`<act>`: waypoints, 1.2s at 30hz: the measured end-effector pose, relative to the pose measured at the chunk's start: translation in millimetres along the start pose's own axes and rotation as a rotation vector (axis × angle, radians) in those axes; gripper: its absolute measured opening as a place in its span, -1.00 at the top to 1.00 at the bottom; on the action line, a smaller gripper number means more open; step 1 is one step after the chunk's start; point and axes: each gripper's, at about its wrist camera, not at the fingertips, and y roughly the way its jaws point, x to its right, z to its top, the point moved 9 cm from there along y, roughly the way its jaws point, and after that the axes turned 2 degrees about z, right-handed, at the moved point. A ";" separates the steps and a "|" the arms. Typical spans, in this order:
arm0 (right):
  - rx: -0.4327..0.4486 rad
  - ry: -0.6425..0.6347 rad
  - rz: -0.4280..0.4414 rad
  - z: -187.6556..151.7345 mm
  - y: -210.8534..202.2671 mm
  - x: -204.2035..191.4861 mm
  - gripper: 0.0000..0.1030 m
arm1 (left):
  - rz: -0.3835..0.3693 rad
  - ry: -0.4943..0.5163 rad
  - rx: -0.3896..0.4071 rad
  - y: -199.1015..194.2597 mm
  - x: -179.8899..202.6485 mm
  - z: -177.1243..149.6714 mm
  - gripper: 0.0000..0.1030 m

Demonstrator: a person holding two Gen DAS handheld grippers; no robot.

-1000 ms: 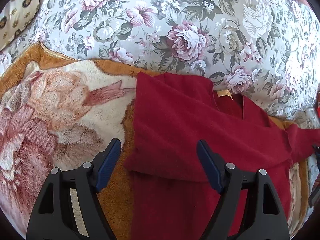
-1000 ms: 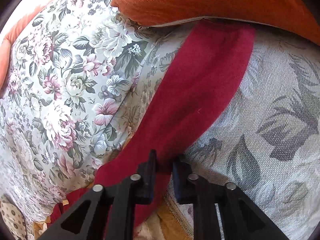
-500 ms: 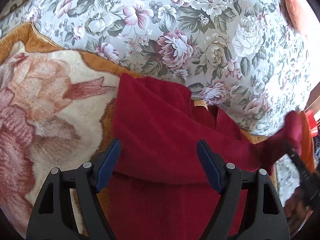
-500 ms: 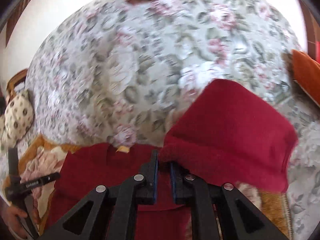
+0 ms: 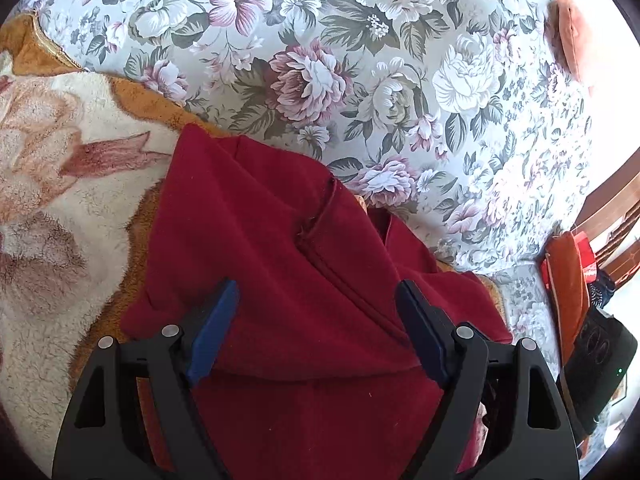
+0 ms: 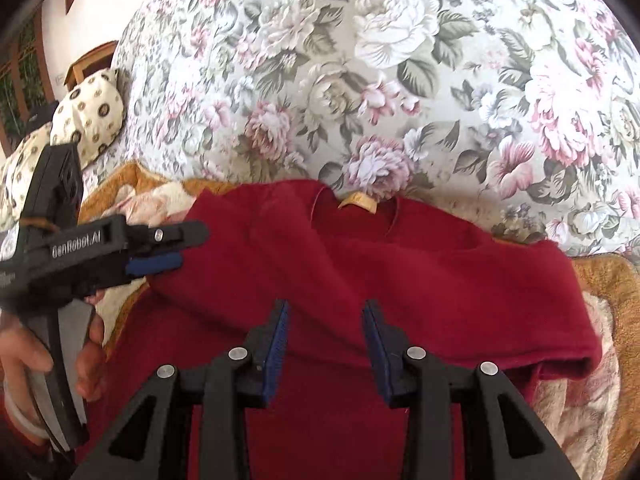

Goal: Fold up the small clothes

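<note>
Both sleeves of the red garment [image 6: 360, 264] lie folded across its body. The left gripper [image 5: 316, 328] and the right gripper [image 6: 326, 340] have their jaws apart, holding nothing.

left gripper [image 5: 316, 326]: jaws spread wide, nothing pinched, pointing toward 12 | right gripper [image 6: 325, 342]: jaws parted, gap clear, also aimed at 12 | left hand [image 6: 48, 364]: bare, wrapped round the left gripper's handle, down at 8 o'clock in right wrist view

A dark red fleece top [image 6: 360, 264] lies flat across the lower centre of the frame, both sleeves folded inward over its body, neckline with tan label [image 6: 358, 202] facing up-frame.
</note>
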 end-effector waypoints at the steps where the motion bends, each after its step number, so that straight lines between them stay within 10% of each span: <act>1: -0.007 -0.014 -0.001 4.8 7.7 -3.0 0.30 | 0.000 -0.008 0.004 -1.1 -1.2 1.7 -0.57; 8: -0.088 -0.068 0.022 32.6 81.7 -28.6 0.31 | -0.020 -0.050 0.042 -13.2 -14.6 20.5 -0.57; 10: -0.126 -0.047 0.032 29.8 92.1 -29.0 0.76 | -0.033 -0.067 0.047 -16.7 -18.9 24.2 -0.57; 25: -0.022 0.072 0.344 30.8 41.4 -80.9 0.84 | -0.187 -0.113 0.022 -15.5 -3.4 18.6 -0.77; 30: -0.063 0.123 0.383 17.1 41.9 -79.0 0.78 | -0.196 -0.113 -0.025 -0.9 -8.2 12.9 0.16; 36: -0.041 0.181 0.379 11.5 11.4 -50.7 0.43 | -0.120 -0.067 -0.050 8.7 -8.2 -0.2 0.71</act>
